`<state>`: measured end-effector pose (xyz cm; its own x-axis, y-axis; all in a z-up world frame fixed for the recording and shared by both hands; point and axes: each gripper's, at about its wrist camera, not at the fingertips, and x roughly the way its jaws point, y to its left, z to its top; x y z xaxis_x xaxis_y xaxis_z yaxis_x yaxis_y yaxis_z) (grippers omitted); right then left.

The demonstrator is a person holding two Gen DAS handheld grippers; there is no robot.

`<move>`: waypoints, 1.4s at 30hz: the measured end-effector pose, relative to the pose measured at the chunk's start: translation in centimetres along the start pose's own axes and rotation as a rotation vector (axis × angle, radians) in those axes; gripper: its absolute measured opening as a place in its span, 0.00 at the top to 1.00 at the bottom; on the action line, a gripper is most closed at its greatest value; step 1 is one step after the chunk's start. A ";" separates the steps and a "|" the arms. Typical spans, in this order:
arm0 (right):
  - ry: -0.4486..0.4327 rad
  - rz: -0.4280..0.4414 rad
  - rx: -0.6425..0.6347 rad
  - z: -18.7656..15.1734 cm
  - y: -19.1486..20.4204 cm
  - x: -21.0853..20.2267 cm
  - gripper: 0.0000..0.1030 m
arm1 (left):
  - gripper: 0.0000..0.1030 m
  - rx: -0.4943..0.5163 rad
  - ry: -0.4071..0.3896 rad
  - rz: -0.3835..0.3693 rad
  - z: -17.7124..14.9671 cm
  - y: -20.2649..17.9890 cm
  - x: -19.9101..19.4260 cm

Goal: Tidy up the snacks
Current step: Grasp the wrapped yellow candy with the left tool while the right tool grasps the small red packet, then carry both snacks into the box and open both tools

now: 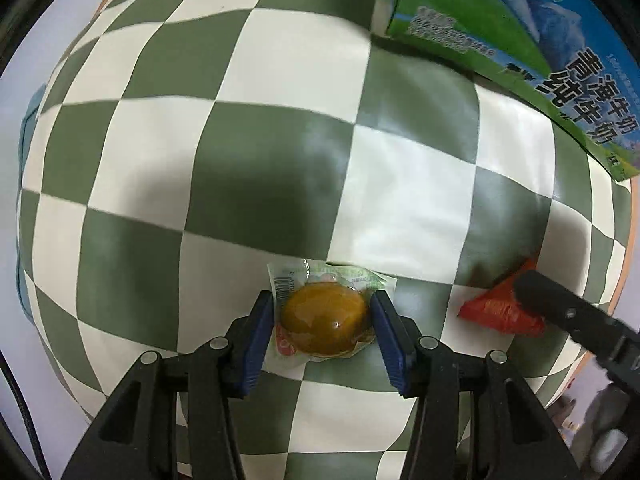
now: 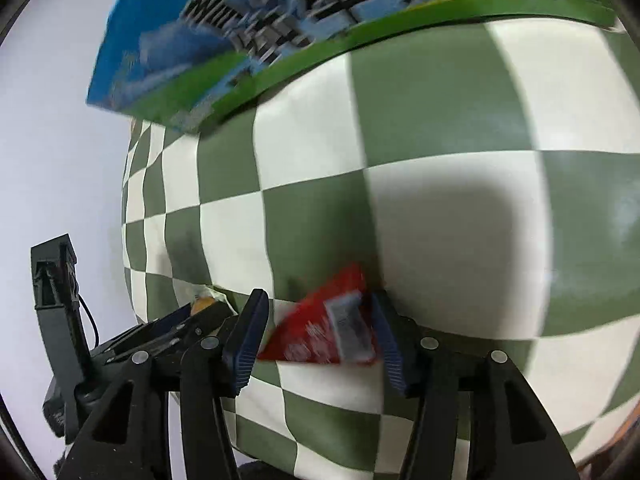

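Note:
A brown egg-shaped snack in a clear wrapper (image 1: 324, 318) lies on the green-and-white checkered cloth (image 1: 280, 140). My left gripper (image 1: 324, 316) has its blue pads on both sides of it, touching the wrapper. A red triangular snack packet (image 2: 326, 332) lies between the pads of my right gripper (image 2: 320, 332); its right edge touches the right pad, with a gap on the left. In the left wrist view the red packet (image 1: 496, 312) sits to the right under the right gripper's black finger (image 1: 560, 312). The left gripper (image 2: 176, 324) shows at left in the right wrist view.
A blue and green milk carton box (image 1: 520, 40) stands at the back of the table; it also shows blurred in the right wrist view (image 2: 280, 32). The table's edge runs along the left and right of the cloth, with white floor or wall beyond.

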<state>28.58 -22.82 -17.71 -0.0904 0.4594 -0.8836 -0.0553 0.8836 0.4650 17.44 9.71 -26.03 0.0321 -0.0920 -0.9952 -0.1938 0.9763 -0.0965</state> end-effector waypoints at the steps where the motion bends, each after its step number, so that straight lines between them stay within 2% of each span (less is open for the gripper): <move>1: 0.004 -0.027 -0.030 0.0 0.5 0.4 0.46 | 0.55 -0.002 -0.005 0.002 -0.1 0.1 0.0; 5: 0.000 -0.102 -0.119 -0.5 2.8 1.2 0.46 | 0.55 0.010 -0.018 0.016 -0.2 0.0 -0.1; 9: -0.002 -0.078 -0.133 -1.1 3.2 0.7 0.45 | 0.55 0.005 -0.019 0.009 -0.1 0.3 0.0; 12: 0.021 -0.036 -0.093 -1.3 3.0 1.2 0.40 | 0.55 0.008 -0.018 0.010 -0.4 0.1 0.0; 16: 0.049 -0.044 -0.081 -1.9 2.3 2.2 0.40 | 0.55 0.009 -0.014 0.008 -0.5 0.5 0.7; 20: 0.026 -0.045 -0.132 -2.5 3.5 1.5 0.40 | 0.55 -0.001 -0.001 -0.005 -0.1 0.9 1.0; 22: 0.007 -0.005 -0.188 -2.7 3.5 -0.2 0.40 | 0.55 -0.009 0.005 -0.015 0.1 1.4 1.0; 23: -0.006 -0.015 -0.254 -3.3 4.1 -0.8 0.39 | 0.55 -0.011 0.008 -0.016 0.2 1.5 1.1; 25: -0.027 -0.065 -0.377 -4.1 5.0 -1.6 0.34 | 0.55 -0.009 0.010 -0.014 0.2 1.7 1.3; 28: -0.011 -0.142 -0.556 -5.4 6.4 -1.2 0.34 | 0.55 0.002 0.008 -0.005 0.4 1.7 1.7; 31: 0.014 -0.185 -0.644 -5.7 6.5 -0.1 0.34 | 0.55 0.007 0.006 0.005 0.5 1.3 1.9; 33: 0.022 -0.190 -0.628 -5.2 6.3 1.4 0.34 | 0.55 0.007 0.005 0.008 0.5 1.2 1.9; 35: 0.010 -0.170 -0.582 -4.6 5.8 2.3 0.47 | 0.55 0.006 0.003 0.009 0.4 1.0 2.0; 37: -0.026 -0.157 -0.545 -4.2 5.3 2.4 0.53 | 0.55 0.007 0.002 0.012 0.4 0.7 1.9; 42: -0.092 -0.140 -0.504 -4.4 4.8 0.8 0.56 | 0.55 0.012 -0.014 0.024 -0.1 0.0 1.4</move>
<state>23.91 -18.63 -15.97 0.0386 0.3663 -0.9297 -0.5333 0.7943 0.2908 17.42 9.54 -27.42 0.0411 -0.0656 -0.9970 -0.1828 0.9805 -0.0721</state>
